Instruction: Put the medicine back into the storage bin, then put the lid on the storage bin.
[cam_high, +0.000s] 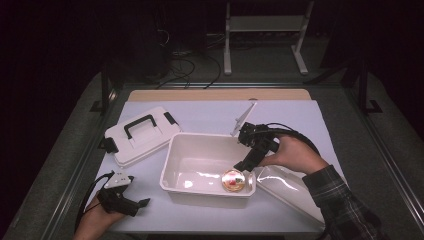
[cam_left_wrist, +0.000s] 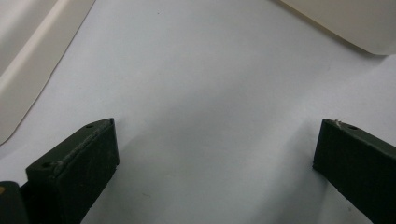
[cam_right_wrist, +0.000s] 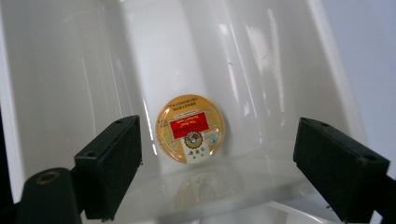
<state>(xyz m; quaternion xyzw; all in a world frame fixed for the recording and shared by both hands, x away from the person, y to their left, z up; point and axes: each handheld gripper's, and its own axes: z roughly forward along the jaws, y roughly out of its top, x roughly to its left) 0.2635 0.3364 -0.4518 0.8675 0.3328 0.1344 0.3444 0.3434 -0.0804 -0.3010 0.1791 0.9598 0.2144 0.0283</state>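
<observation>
My left gripper (cam_high: 131, 197) rests at the near left corner of the tabletop (cam_high: 210, 112), its fingers (cam_left_wrist: 79, 161) spread wide with nothing but bare white surface between them. Just beyond it lies the box lid (cam_high: 141, 134), flat and upside-right with its black handle showing, well clear of the work.

In the middle stands the white plastic bin (cam_high: 172, 150), open-topped, its inner walls glossy and throwing reflections. Down in its near right corner sits the small round container (cam_high: 233, 180) with a gold foil lid and a red label; through my right gripper view it (cam_right_wrist: 190, 128) lies on the bin floor, close against the wall, between my fingers but farther off, untouched.

My right gripper (cam_high: 250, 161) hangs over the bin's right rim, fingers (cam_right_wrist: 109, 161) released and standing wide, holding nothing.

I judge the little container to be light and fairly stiff at the rim, but the foil top looks thin and easy to dent or puncture, so I would not press on its face. The sides are probably smooth plastic, likely to slip. Best to take it across its rim, one finger on each side, squeezing gently. The nearby wall leaves little room for one finger.

To the right of the bin lies a clear plastic bag (cam_high: 285, 182), limp and shiny, beside my sleeve.
</observation>
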